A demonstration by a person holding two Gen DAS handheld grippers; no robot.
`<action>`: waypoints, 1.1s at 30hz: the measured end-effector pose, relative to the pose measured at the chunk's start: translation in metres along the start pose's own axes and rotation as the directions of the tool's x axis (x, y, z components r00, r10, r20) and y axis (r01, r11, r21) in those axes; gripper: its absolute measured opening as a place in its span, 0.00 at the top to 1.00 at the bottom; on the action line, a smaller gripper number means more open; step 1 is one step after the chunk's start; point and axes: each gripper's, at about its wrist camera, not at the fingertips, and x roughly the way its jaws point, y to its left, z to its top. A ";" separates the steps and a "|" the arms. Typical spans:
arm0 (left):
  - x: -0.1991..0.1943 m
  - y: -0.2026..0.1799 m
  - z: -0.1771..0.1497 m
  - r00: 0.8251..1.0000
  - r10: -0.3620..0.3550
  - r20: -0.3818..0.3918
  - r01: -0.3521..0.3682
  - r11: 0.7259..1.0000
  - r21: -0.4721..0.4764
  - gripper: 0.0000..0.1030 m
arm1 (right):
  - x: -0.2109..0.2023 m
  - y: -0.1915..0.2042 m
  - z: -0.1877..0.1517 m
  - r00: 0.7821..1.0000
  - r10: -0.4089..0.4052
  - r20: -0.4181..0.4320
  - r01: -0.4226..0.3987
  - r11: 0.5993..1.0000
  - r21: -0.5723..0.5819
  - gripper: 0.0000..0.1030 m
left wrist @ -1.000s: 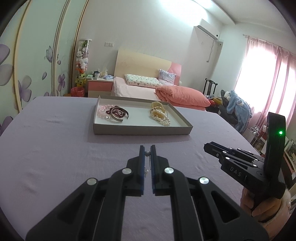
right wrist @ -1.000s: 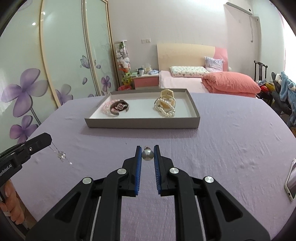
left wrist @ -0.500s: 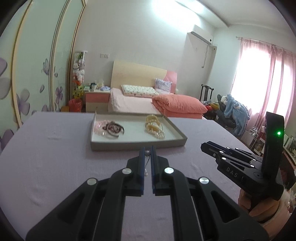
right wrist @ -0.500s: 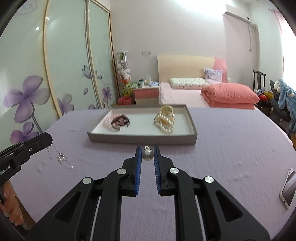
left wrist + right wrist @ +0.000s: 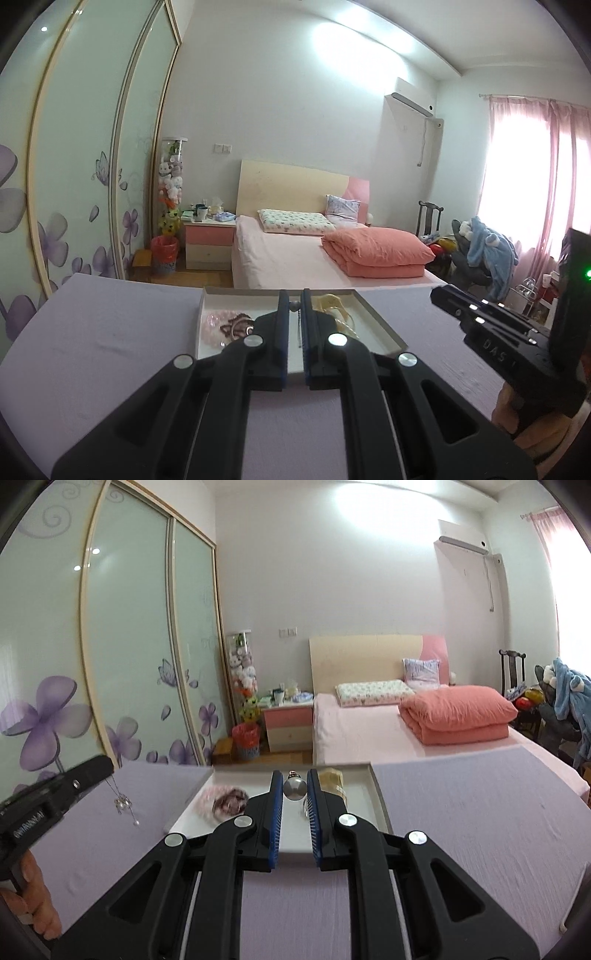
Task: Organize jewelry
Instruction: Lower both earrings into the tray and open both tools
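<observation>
A round silver bead pendant (image 5: 294, 789) is pinched between the blue pads of the right gripper (image 5: 294, 797), held above a shallow white tray (image 5: 380, 805) on a lilac tablecloth (image 5: 461, 830). The left gripper (image 5: 294, 314) clamps a thin chain necklace (image 5: 123, 803) (its sparkly charm dangles free). In the tray lie pink beads (image 5: 214, 323) and a pearl strand (image 5: 345, 319). A pink bed (image 5: 295, 258) stands beyond.
</observation>
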 end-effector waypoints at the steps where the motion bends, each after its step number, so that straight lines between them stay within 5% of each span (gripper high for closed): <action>1: 0.005 0.001 0.000 1.000 0.004 0.001 -0.004 1.000 0.002 0.93 | 0.006 -0.002 0.002 1.000 0.005 0.003 -0.005 1.000 0.007 0.86; 17: 0.127 0.015 -0.001 0.999 0.030 -0.045 -0.030 1.000 0.009 0.93 | 0.114 -0.012 -0.004 0.996 -0.008 -0.085 0.012 0.999 0.041 0.86; 29: 0.162 0.023 -0.020 0.993 0.039 -0.114 -0.040 0.999 -0.011 0.93 | 0.140 -0.011 -0.019 0.985 -0.011 -0.170 0.021 0.998 0.059 0.86; 31: 0.165 0.024 -0.022 0.992 0.041 -0.121 -0.043 0.999 -0.014 0.92 | 0.143 -0.011 -0.020 0.984 -0.006 -0.179 0.018 0.998 0.060 0.83; 33: 0.166 0.027 -0.021 0.992 0.057 -0.115 -0.059 0.998 -0.019 0.85 | 0.141 -0.011 -0.019 0.985 -0.015 -0.173 0.025 0.998 0.058 0.55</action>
